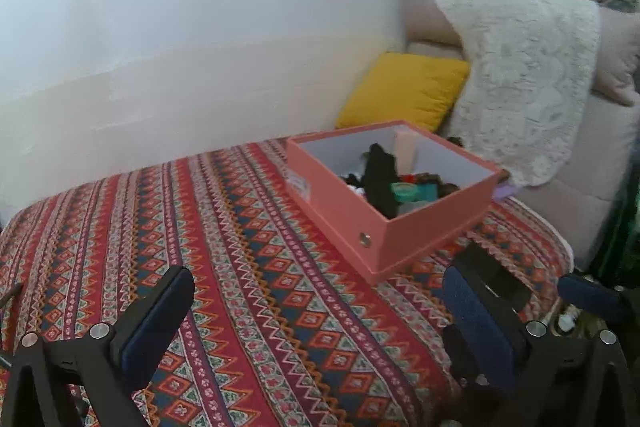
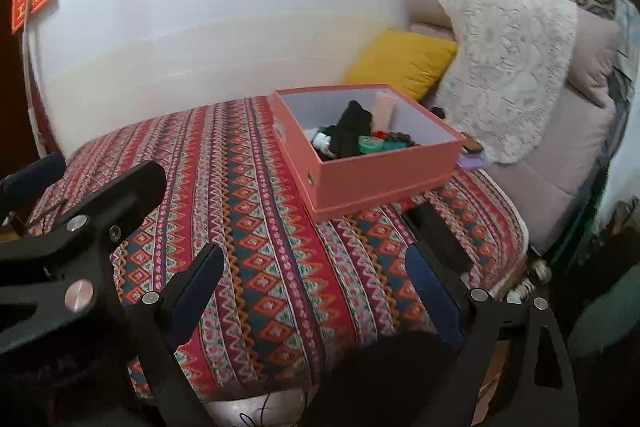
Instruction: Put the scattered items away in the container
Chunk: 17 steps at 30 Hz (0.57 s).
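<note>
A salmon-pink box (image 1: 416, 235) stands on the far right of a table under a red patterned cloth (image 1: 240, 247). It also shows in the right wrist view (image 2: 384, 179). Inside lie a black item (image 1: 380, 179), a teal roll (image 1: 404, 191), a pale beige block (image 1: 406, 147) and other small things. My left gripper (image 1: 316, 311) is open and empty, low over the cloth in front of the box. My right gripper (image 2: 316, 287) is open and empty near the table's front edge. The left gripper's finger (image 2: 120, 191) shows at the left of the right wrist view.
A pale sofa (image 1: 580, 155) stands right of the table, with a yellow cushion (image 1: 404, 91) and a white lace throw (image 1: 520, 79). A white wall (image 1: 200, 27) runs behind. A lilac item (image 2: 474, 159) pokes out behind the box's right corner.
</note>
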Motion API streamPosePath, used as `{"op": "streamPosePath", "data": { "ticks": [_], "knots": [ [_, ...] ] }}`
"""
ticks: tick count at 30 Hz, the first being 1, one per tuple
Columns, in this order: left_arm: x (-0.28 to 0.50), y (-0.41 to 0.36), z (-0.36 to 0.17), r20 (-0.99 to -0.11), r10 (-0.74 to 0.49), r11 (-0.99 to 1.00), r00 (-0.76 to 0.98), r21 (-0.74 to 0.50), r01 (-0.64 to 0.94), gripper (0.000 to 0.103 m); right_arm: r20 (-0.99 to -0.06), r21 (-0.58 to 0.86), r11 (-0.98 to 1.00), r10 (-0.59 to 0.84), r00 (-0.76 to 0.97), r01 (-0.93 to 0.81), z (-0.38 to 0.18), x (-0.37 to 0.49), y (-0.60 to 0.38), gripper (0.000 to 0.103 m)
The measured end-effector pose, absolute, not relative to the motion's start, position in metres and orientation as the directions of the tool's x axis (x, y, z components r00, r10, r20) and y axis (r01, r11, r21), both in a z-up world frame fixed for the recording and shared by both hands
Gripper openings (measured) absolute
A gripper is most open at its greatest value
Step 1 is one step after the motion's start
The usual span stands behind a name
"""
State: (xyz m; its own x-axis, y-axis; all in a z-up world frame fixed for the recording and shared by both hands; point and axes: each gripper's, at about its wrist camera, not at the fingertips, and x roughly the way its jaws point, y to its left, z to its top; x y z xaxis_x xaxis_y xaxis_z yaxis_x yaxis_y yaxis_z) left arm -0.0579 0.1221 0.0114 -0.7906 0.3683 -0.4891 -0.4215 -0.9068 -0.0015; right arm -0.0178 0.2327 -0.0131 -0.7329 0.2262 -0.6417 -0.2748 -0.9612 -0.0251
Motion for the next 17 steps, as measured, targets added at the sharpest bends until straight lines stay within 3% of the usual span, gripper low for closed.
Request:
{"op": "streamPosePath", "data": {
  "ticks": [17],
  "knots": [
    [-0.029,0.137,0.029,-0.435,0.379,-0.900,-0.816,0.032,-0.435,0.102,-0.590,-0.051,-0.956,0.263,-0.763,-0.290,0.010,0.018,0.228,0.096]
  ]
}}
